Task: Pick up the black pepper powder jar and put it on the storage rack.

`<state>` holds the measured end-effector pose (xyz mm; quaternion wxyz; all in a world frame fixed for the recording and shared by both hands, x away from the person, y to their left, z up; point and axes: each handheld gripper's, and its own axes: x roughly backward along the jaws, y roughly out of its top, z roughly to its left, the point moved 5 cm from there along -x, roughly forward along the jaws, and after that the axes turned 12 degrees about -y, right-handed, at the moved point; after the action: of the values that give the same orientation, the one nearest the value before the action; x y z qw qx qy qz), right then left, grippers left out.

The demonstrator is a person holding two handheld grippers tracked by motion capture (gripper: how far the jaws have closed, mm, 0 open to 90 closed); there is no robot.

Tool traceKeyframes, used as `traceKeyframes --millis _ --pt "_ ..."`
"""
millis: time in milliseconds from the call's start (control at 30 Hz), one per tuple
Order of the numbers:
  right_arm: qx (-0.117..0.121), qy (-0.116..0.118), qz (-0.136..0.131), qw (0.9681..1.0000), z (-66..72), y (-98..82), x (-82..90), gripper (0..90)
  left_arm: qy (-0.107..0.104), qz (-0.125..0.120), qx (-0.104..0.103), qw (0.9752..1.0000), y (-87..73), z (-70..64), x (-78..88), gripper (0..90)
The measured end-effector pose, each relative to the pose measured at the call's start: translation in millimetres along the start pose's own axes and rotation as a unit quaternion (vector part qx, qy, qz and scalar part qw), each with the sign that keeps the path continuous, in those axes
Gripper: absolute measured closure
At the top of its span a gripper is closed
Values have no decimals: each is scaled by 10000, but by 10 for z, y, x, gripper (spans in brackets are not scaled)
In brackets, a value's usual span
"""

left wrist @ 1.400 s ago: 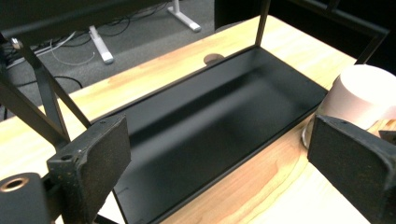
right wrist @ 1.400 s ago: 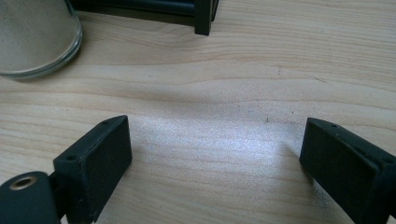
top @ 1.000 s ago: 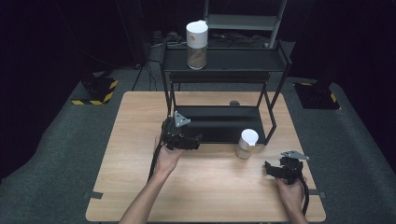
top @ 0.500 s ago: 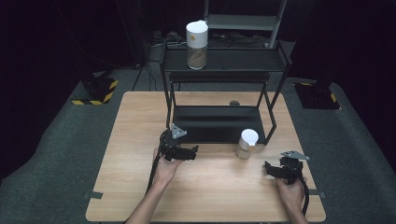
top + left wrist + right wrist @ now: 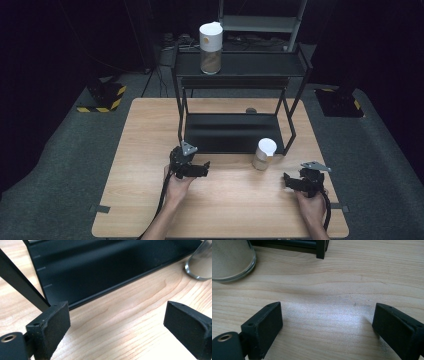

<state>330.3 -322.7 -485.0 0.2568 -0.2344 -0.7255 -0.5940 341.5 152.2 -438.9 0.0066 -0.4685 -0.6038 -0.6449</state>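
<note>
A glass jar point(image 5: 263, 154) with a white lid stands on the wooden table point(image 5: 140, 150) just in front of the black shelf rack point(image 5: 235, 131); its base shows in the left gripper view point(image 5: 201, 265) and the right gripper view point(image 5: 230, 260). A second white-lidded jar point(image 5: 210, 47) stands on the rack's top shelf. My left gripper point(image 5: 206, 168) rests low over the table left of the near jar, open, with nothing between its pads point(image 5: 53, 322). My right gripper point(image 5: 286, 180) lies at the table's right front, open and empty, its pads point(image 5: 265, 323) wide apart.
The rack's legs point(image 5: 181, 112) and lower tray point(image 5: 100, 267) stand close behind my left gripper. A small dark round object point(image 5: 251, 110) lies on the table behind the rack. Black-and-yellow floor blocks point(image 5: 102, 97) sit beyond the table's left side.
My left gripper has come down and toward the near edge, away from the rack's lower tray. The right gripper and both jars have kept their places.
</note>
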Motion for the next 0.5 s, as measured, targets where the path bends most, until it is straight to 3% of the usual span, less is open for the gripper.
traceKeyframes --millis 333,500 --pt "10 0 -5 10000 -1 0 -1 87 12 -46 223 9997 -155 53 -99 64" --pt "1 1 -1 10000 -1 0 0 87 -19 97 247 9996 -198 90 -184 44"
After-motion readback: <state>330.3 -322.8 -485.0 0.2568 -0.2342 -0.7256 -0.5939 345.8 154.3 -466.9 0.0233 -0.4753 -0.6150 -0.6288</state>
